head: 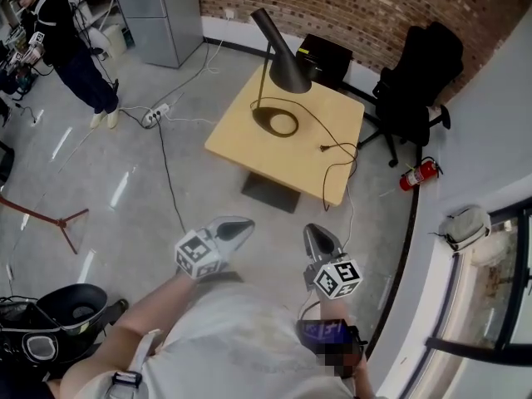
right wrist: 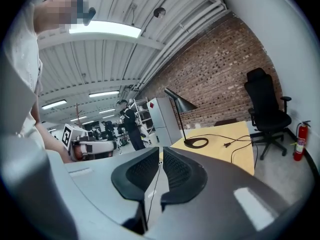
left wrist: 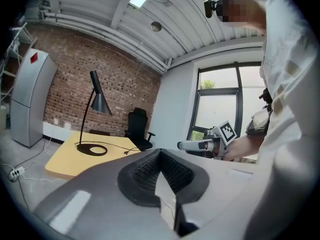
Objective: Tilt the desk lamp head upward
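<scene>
A black desk lamp (head: 278,61) stands on a yellow table (head: 332,177) some way ahead of me, its cone head (head: 289,75) pointing down over its ring base (head: 277,123). The lamp also shows in the left gripper view (left wrist: 99,103) and in the right gripper view (right wrist: 181,104). Both grippers are held low near my body, far short of the table. My left gripper (head: 241,227) (left wrist: 160,154) is shut with nothing in it. My right gripper (head: 317,235) (right wrist: 161,151) is shut to a thin slit, also holding nothing.
The lamp's cord and plug (head: 329,148) lie unplugged on the table. A black office chair (head: 416,81) and a fire extinguisher (head: 420,173) stand to its right. A power strip (head: 154,116) with cables lies on the floor to the left. A person (head: 75,48) stands far left by a grey cabinet (head: 162,11).
</scene>
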The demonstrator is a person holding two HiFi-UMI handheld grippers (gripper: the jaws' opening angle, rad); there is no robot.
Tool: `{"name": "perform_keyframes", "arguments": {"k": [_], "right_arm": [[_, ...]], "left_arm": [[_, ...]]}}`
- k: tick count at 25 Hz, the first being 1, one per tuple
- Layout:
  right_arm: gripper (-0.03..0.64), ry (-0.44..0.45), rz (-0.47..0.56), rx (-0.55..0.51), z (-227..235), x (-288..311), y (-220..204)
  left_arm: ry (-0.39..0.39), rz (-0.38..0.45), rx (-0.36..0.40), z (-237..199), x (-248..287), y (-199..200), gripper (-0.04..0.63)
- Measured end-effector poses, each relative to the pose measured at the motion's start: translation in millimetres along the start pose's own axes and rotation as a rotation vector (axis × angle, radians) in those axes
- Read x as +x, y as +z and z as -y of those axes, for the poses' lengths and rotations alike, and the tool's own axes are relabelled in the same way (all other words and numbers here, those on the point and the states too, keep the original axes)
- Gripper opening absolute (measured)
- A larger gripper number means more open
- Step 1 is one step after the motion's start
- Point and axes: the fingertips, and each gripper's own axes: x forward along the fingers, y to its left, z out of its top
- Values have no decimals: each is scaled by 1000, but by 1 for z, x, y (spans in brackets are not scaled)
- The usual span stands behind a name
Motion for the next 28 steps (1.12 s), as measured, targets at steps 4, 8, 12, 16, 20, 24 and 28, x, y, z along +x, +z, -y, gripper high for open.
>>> {"name": "perform_keyframes", "arguments": {"k": [4, 8, 12, 16, 20, 24, 28], "right_arm": [[38, -44, -1, -2, 4, 23, 6], [32, -96, 10, 14, 9, 43, 14], [26, -125, 17, 23, 7, 61, 18], [18, -126, 2, 19, 0, 85, 18], [14, -122, 2, 18, -2, 106, 22], [14, -107, 7, 5, -6, 125, 29], [14, -98, 3, 6, -3, 142, 34]], "left_arm": [[-64, 8, -70, -22, 0, 9, -2], [-80, 5, -65, -52, -3, 18, -2], [-86, -4, -29, -78, -4, 25, -2], [-84, -5, -11, -106, -8, 31, 0], [-55, 15, -9, -130, -13, 39, 0], [-25, 21, -13, -147, -21, 41, 0], [10, 22, -27, -163, -25, 42, 0]]}}
